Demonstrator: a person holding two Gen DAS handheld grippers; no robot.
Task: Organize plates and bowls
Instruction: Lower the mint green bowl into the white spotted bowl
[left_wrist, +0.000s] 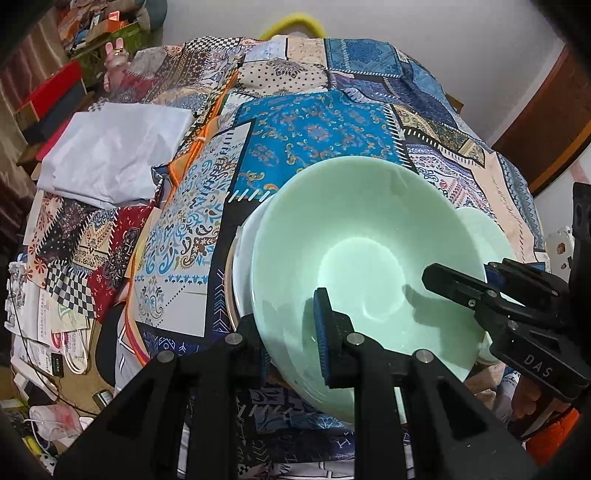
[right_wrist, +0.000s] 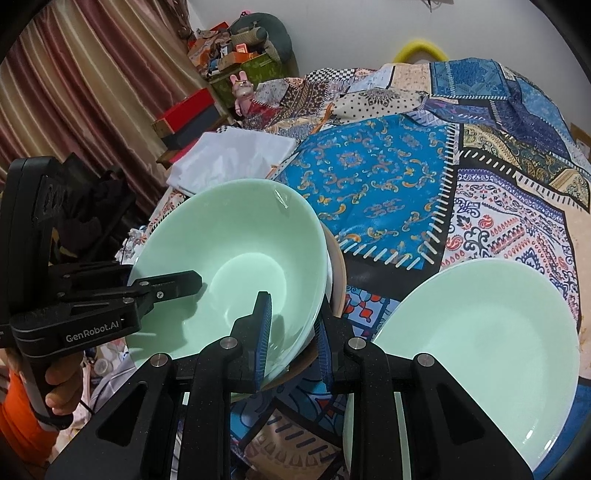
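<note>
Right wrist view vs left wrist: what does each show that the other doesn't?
Only the right wrist view: the whole green plate beside the bowl, striped curtains, and the wooden dish under the bowl.

Only the left wrist view: floor clutter of papers and cables, and a wooden door.

Both: the green bowl, clamped at opposite rims by the left gripper and right gripper, plus the patchwork cloth and white folded cloth.

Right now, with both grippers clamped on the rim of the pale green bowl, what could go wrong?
1. The pale green glass bowl hangs tilted, pinched only at its rim by the left gripper and right gripper; smooth glass could slip.
2. It sits over stacked white dishes; a hard landing may chip them.
3. The pale green plate lies close by.
</note>
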